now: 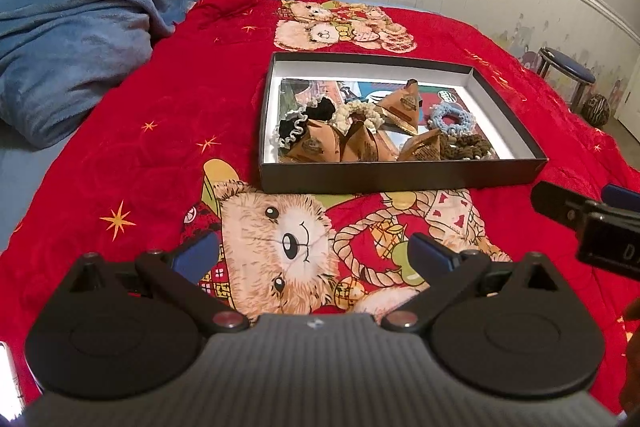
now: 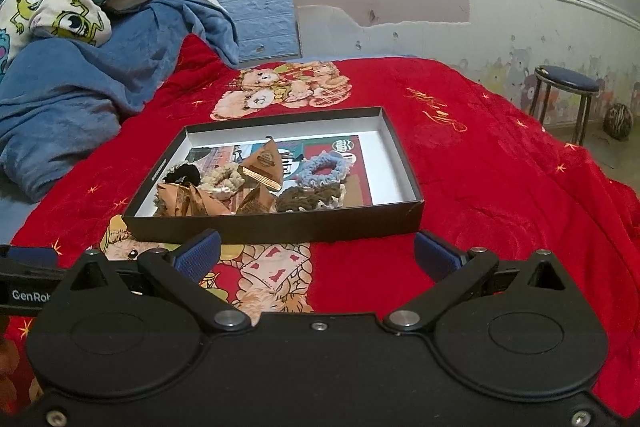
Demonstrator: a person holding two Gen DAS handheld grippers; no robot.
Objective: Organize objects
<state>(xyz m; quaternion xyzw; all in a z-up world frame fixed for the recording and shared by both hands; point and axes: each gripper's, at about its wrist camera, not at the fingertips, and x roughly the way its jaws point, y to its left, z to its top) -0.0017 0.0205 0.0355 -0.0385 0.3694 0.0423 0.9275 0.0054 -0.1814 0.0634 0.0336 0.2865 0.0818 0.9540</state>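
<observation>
A shallow black box (image 1: pixel 400 179) with a white inside sits on the red bed cover; it also shows in the right wrist view (image 2: pixel 276 229). In it lie several brown pyramid packets (image 1: pixel 400 105) (image 2: pixel 262 167), a light blue scrunchie (image 1: pixel 450 117) (image 2: pixel 326 167), a brown scrunchie (image 1: pixel 466 147) (image 2: pixel 308 197), a cream scrunchie (image 1: pixel 362 115) (image 2: pixel 222 179) and a black frilled one (image 1: pixel 308 119) (image 2: pixel 184 173). My left gripper (image 1: pixel 312 253) is open and empty, short of the box's near wall. My right gripper (image 2: pixel 316 255) is open and empty, just before the box.
A red quilt (image 1: pixel 140 155) with teddy bear prints covers the bed. A blue blanket (image 1: pixel 72 39) and a cartoon pillow (image 2: pixel 76 11) are heaped at the far left. A blue stool (image 2: pixel 568 83) and a ball (image 2: pixel 618 121) stand on the floor at right.
</observation>
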